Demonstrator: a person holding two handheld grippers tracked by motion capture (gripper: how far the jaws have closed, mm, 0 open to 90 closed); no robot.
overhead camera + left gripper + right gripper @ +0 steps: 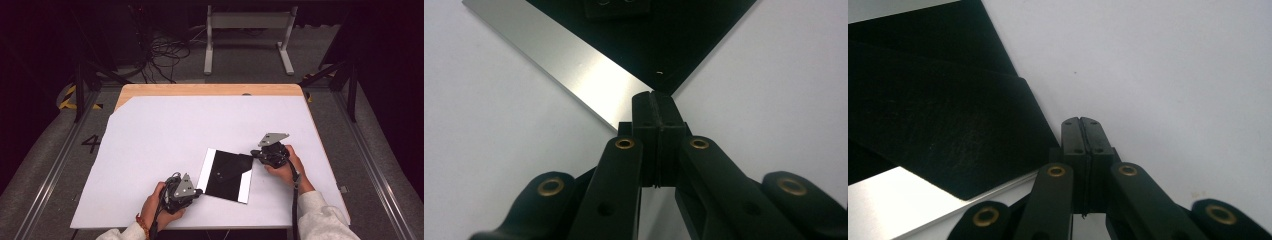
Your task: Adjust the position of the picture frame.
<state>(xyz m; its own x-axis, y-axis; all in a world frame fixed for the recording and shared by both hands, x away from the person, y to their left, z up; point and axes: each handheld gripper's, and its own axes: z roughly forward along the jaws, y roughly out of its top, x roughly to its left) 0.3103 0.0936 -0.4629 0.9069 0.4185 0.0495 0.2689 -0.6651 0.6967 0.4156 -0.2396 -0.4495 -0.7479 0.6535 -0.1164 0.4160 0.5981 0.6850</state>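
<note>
One black square panel (227, 175) with a bright silver strip (206, 170) along each of two opposite edges lies flat on the white sheet (150, 140), and it sits between your two tongs, turned a little askew to the table edge. Your left gripper (198, 190) rests just beside the panel's near left corner; in the left gripper view its tips (655, 102) point straight at a corner of the panel (649, 40), right at the silver strip (569, 65), so close that you cannot tell whether they touch it. Those jaws are pressed fully together with nothing between them. Your right gripper (256, 154) sits just off the panel's far right corner; in the right gripper view its tips (1081, 125) lie on the bare sheet (1158, 75) with the black surface (938, 125) close to one side of them and a silver strip (893, 205) nearer the camera. Its jaws are likewise closed tight on themselves and hold nothing. Each hand (155, 205) grips the body of its tool, your right hand (285, 167) well apart from the left, with the panel between. Beyond the sheet, past both tongs, a band of wooden tabletop (210, 90) shows, and farther off lie loose cables (165, 55) on the floor and a white frame (247, 30).
</note>
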